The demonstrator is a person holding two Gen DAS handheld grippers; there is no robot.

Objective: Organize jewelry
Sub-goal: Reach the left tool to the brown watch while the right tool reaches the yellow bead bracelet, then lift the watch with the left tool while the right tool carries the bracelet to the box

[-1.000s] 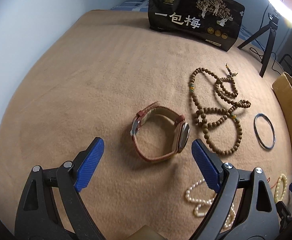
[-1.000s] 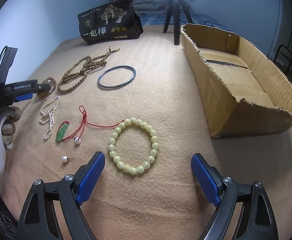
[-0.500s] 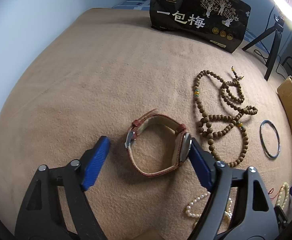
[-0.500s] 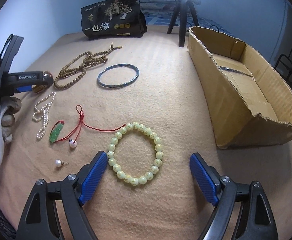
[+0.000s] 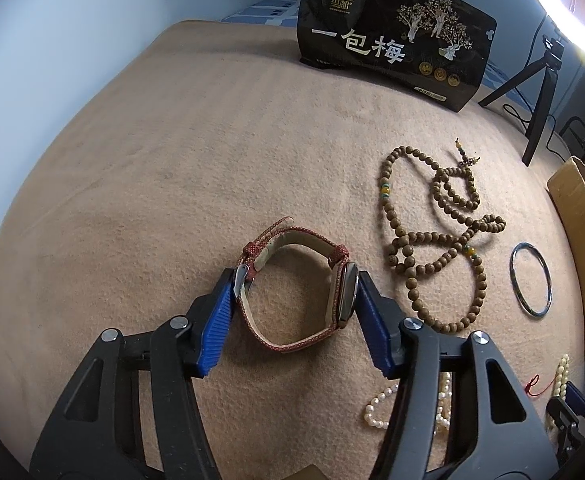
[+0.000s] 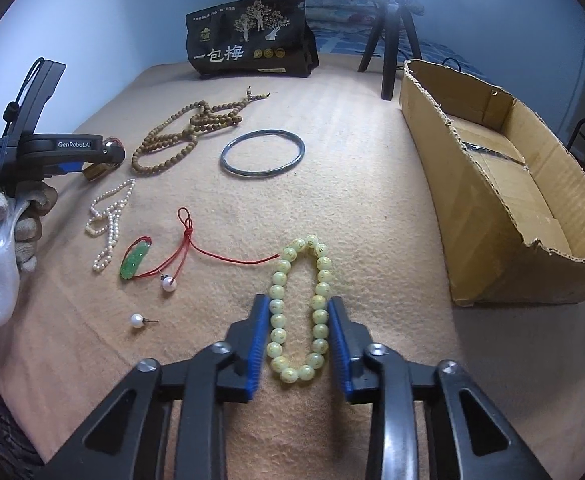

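Now both claws have just been closing: the left claw [image 5: 296, 300] pinches the watch [image 5: 298, 290], the right claw [image 6: 298, 340] squeezes the pale bead bracelet [image 6: 298, 312] into an oval, both pieces lying on the tan blanket [image 6: 372, 208], ready for lifting toward the cardboard box [image 6: 504, 184].

My two views both ride on the wrists, looking forward and steeply down along the blue-padded fingers, close over the tan blanket [image 5: 196, 152]. My left camera sits right above the left tongs [image 5: 296, 294], with the wooden bead strand [image 5: 432, 236] and dark bangle [image 5: 530, 284] off to their right and the black bag [image 5: 392, 40] far ahead. My right camera sits over the right tongs [image 6: 298, 312], with the cardboard box [image 6: 504, 208] to their right. Both views share the bag, bead strand, bangle, pearl strand [image 6: 110, 220] and tripod [image 6: 388, 40]; the right view also catches my left tongs far off to its left.
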